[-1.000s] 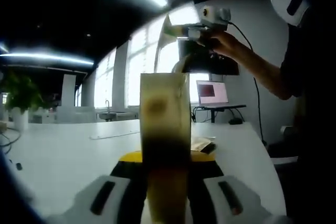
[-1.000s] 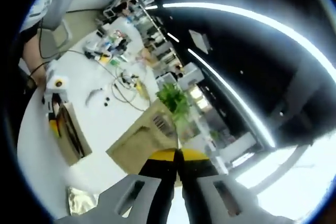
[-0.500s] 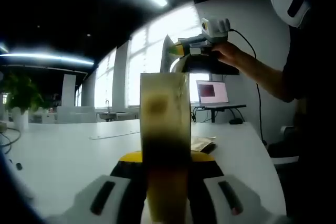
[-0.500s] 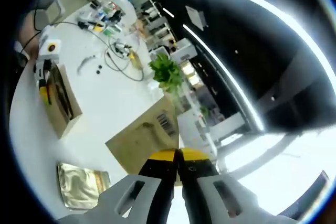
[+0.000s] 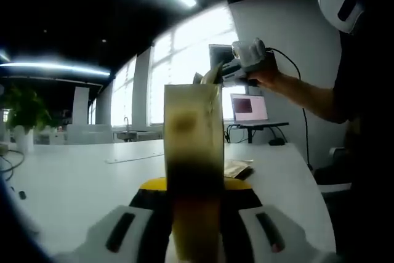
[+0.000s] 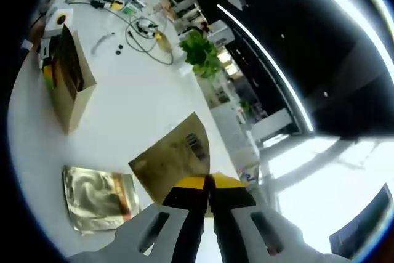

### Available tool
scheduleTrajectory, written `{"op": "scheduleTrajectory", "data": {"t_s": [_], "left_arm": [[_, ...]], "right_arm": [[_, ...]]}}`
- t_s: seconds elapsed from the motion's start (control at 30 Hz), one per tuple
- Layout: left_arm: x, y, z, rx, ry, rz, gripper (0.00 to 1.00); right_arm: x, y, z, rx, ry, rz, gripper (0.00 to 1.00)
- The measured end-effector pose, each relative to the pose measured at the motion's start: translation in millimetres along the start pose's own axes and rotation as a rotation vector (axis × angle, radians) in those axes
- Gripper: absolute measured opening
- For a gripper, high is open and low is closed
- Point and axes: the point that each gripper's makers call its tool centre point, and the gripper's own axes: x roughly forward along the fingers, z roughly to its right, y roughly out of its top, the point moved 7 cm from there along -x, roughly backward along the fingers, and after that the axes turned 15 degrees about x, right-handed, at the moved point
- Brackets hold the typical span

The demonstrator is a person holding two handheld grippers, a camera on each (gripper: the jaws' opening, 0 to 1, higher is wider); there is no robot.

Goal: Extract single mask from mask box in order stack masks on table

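Note:
The tan mask box [image 5: 192, 152] stands edge-on between the jaws of my left gripper [image 5: 192, 184], which is shut on it. In the right gripper view the same box [image 6: 69, 84] stands on the white table [image 6: 135, 109], with the left gripper [image 6: 50, 41] at its far end. My right gripper [image 6: 208, 183] is shut on a gold foil mask pouch [image 6: 175, 155] and holds it above the table. A second gold pouch [image 6: 98, 192] lies flat on the table below it. In the left gripper view a hand carries the right gripper [image 5: 245, 61] just above the box's top, pouch [image 5: 209, 77] hanging from it.
A potted plant [image 6: 200, 53] and a tangle of cables [image 6: 144, 29] with small items sit at the table's far end. An open laptop [image 5: 248, 109] stands behind the box. The person's arm [image 5: 308, 93] reaches in from the right. A pouch [image 5: 236, 169] lies beside the box.
The right gripper with its pouch has come lower, nearer the box top. The right gripper view has swung down toward the table, bringing the lying pouch further into view. The left gripper has held still.

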Motion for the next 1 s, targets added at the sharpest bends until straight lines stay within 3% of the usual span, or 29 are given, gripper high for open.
{"op": "scheduleTrajectory", "data": {"t_s": [0.37, 0.57, 1.0], "left_arm": [[0.2, -1.0, -0.1, 0.001, 0.001, -0.004, 0.31], [0.8, -1.8, -0.2, -0.001, -0.002, -0.007, 0.31], [1.3, -2.6, -0.3, -0.003, -0.005, -0.010, 0.31]], "right_arm": [[26.9, -29.7, -19.4, 0.023, 0.056, -0.067, 0.00], [31.1, -36.6, -28.2, 0.008, 0.072, -0.088, 0.00], [10.2, -46.7, -49.5, 0.044, 0.104, -0.093, 0.00]]}}
